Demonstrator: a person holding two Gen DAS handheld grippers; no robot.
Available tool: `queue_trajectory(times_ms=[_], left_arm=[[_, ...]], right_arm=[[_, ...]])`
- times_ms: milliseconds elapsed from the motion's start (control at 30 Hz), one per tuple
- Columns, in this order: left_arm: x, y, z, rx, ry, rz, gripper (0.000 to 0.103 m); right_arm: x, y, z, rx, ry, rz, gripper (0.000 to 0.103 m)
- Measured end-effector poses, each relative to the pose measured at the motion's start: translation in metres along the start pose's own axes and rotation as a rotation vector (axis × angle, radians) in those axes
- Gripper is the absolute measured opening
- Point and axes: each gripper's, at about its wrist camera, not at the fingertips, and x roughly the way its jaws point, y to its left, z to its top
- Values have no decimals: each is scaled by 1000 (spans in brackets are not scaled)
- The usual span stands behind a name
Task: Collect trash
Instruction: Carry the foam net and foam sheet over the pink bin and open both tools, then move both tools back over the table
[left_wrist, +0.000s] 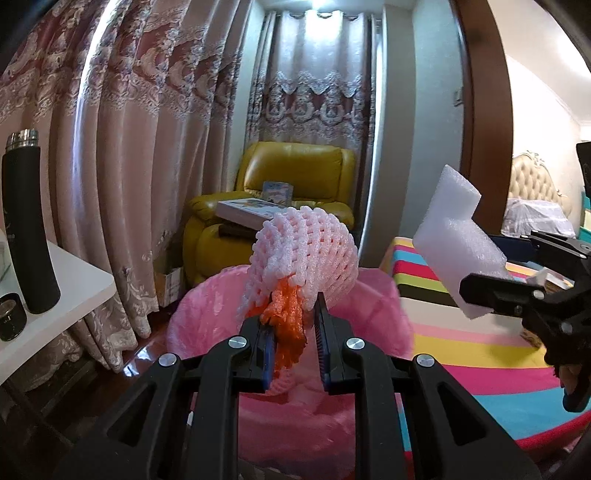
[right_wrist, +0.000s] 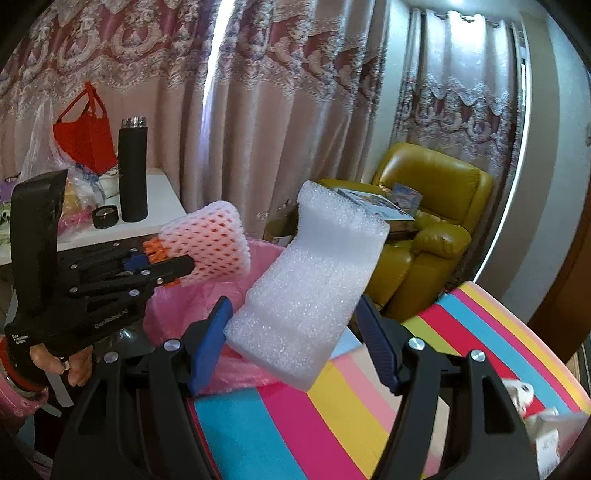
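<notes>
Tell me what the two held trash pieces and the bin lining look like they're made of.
Pink fruit net in the left claw: looks like soft expanded foam mesh, matte, an orange net nested inside. White foam block in the right claw: likely polyethylene packing foam, with a pebbly cell texture. Pink bin liner: thin plastic film, translucent, glossy and wrinkled.

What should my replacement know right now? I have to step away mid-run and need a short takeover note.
Left gripper: shut on the pink foam fruit net with its orange net inside, held above the pink-lined trash bin.
Right gripper: shut on the white foam sheet, over the striped table edge beside the bin.
Done: both pieces picked up.
Left: release the net into the bin, then bring the sheet over and drop it.
</notes>
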Motion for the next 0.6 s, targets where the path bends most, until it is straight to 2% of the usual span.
queue_trajectory(times_ms=[100, 133, 167, 200, 267, 333, 467, 600], left_arm=[[8, 14, -1, -31, -2, 42, 19], [9, 17, -2, -40, -4, 55, 20], [11, 21, -2, -45, -1, 74, 30], [12, 24, -3, -47, 1, 101, 57], [7, 31, -7, -66, -32, 158, 86], [-2, 35, -10, -83, -60, 180, 86], [-13, 29, -18, -56, -52, 214, 89], [-25, 8, -24, -42, -48, 157, 89]], right_arm=[[18, 7, 5, -20, 3, 22, 69], [24, 10, 7, -31, -3, 39, 75], [30, 13, 7, -45, 1, 51, 82], [34, 14, 6, -52, 4, 38, 90], [37, 12, 4, -40, 8, 30, 90], [32, 9, 0, -22, 6, 23, 90], [-2, 0, -18, -15, -5, -4, 90], [-42, -14, -45, 3, -8, -56, 90]])
